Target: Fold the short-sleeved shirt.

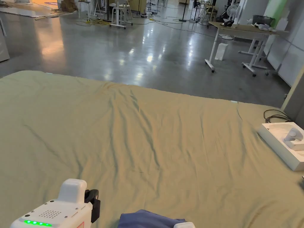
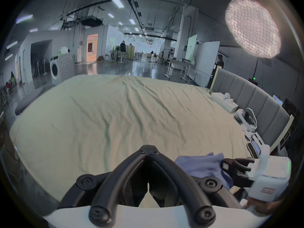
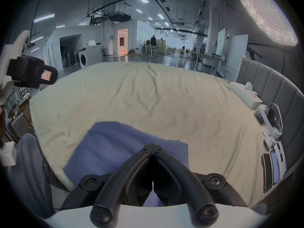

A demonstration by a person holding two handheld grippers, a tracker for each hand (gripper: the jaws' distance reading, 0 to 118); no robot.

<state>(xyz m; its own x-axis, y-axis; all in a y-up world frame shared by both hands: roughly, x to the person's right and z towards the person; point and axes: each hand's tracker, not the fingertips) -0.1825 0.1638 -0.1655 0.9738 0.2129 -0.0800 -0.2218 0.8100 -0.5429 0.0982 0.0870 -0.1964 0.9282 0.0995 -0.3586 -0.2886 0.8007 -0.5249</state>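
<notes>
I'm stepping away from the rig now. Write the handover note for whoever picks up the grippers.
Left gripper: shut, holding nothing, above bare bedsheet.
Right gripper: shut, tips over the blue shirt; whether it pinches cloth cannot be told.
Shirt: on the sheet's near edge, in front of the person, looking like a compact rectangle.
Done: appears at least partly folded.
Left: check the fold and finish if needed.

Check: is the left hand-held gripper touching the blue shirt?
Apart. In the left gripper view the left hand-held gripper has its jaws closed over bare sheet, the blue shirt off to its side.
</notes>
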